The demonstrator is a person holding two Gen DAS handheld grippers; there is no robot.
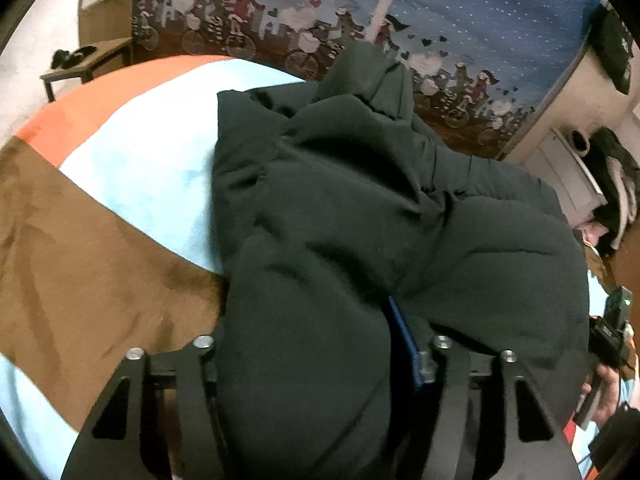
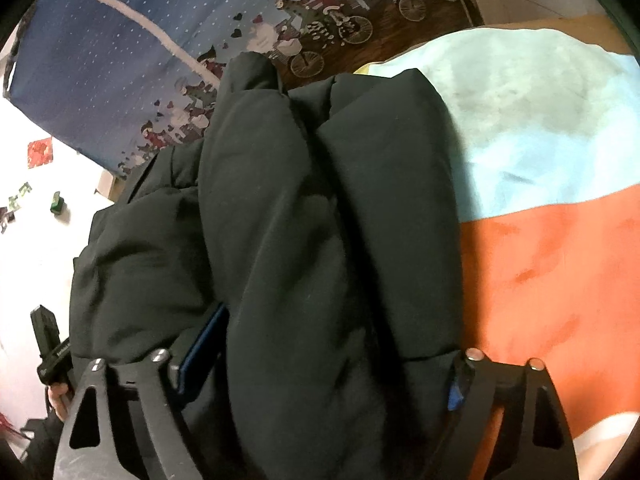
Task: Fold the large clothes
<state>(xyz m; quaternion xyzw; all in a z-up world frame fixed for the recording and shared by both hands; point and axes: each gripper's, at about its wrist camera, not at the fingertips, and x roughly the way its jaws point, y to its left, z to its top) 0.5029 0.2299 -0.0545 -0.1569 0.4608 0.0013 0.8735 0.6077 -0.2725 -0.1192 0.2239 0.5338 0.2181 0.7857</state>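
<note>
A: Pinching thick folds of the black padded jacket (image 1: 360,208), the left gripper (image 1: 316,364) and right gripper (image 2: 320,360) each held a bunch.

B: Where did it lie?

A: On the striped bed (image 1: 132,168). It looked soft, bulky, probably slippery; seams seemed the safest hold.

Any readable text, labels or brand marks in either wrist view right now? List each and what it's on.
None can be read.
Black device at the right wrist view's left edge: pale marking, too blurred to read.
Red paper square on the white wall: no legible characters.
Dark padded jacket: no visible label or logo.
</note>
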